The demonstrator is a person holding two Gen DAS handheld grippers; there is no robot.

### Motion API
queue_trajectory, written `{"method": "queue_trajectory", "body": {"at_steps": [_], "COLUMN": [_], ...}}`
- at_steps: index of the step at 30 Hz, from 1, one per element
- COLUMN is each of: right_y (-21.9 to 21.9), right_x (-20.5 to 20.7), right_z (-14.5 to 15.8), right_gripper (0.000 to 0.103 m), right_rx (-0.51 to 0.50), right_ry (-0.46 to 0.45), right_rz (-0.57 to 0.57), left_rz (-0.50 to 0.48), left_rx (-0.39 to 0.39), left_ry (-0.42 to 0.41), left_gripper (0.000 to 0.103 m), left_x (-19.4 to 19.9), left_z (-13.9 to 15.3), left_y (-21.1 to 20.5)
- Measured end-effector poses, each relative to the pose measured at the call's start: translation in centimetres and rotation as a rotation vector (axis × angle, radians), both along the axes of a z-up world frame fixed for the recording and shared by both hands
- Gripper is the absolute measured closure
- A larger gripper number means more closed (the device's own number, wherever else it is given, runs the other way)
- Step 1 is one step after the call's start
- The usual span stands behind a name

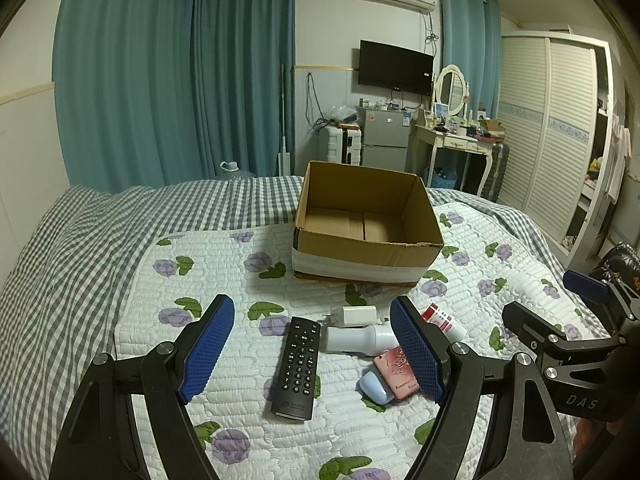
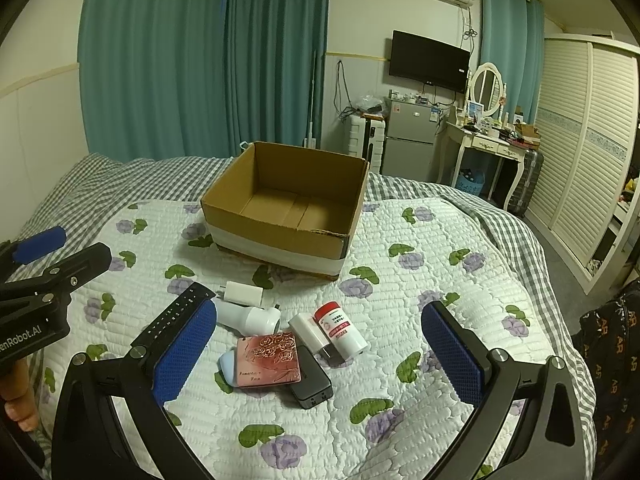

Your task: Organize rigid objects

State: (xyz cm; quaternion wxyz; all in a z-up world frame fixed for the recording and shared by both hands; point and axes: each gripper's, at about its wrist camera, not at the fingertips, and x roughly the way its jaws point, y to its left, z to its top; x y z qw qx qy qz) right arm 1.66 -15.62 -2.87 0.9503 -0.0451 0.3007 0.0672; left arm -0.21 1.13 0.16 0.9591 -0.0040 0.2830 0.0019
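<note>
An open, empty cardboard box (image 1: 362, 254) (image 2: 276, 240) stands on the quilt. In front of it lie a black remote (image 1: 298, 368), a white charger (image 1: 357, 315) (image 2: 244, 293), a white bottle (image 1: 356, 338) (image 2: 250, 318), a pink rose case (image 1: 398, 372) (image 2: 267, 360), a pale blue case (image 1: 376, 388), a red-capped white bottle (image 2: 340, 330), a white tube (image 2: 310, 332) and a black box (image 2: 312, 380). My left gripper (image 1: 312, 346) is open above the remote. My right gripper (image 2: 320, 354) is open above the pink case.
The floral quilt (image 2: 420, 280) lies on a checked bedsheet (image 1: 80, 240). Behind the bed are teal curtains, a small fridge (image 1: 386, 136), a dressing table (image 2: 488, 144) and a slatted wardrobe (image 2: 588, 160). A dark bag (image 2: 612, 360) sits at the bed's right edge.
</note>
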Motion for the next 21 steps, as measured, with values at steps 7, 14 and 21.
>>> {"method": "queue_trajectory", "body": {"at_steps": [7, 14, 21], "right_y": [0.0, 0.05, 0.1], "right_x": [0.09, -0.02, -0.12], "right_z": [-0.02, 0.08, 0.3], "right_gripper": [0.0, 0.0, 0.0], "right_rx": [0.0, -0.001, -0.008], "right_ry": [0.002, -0.003, -0.011], "right_rz": [-0.001, 0.002, 0.016], "left_rz": [0.002, 0.0, 0.004], "left_rx": [0.0, -0.001, 0.005], "left_ry": [0.003, -0.001, -0.016], "left_gripper": [0.02, 0.02, 0.02], "left_x": [0.03, -0.02, -0.13], "left_z": [0.01, 0.06, 0.35], "left_y": [0.0, 0.18, 0.04]}}
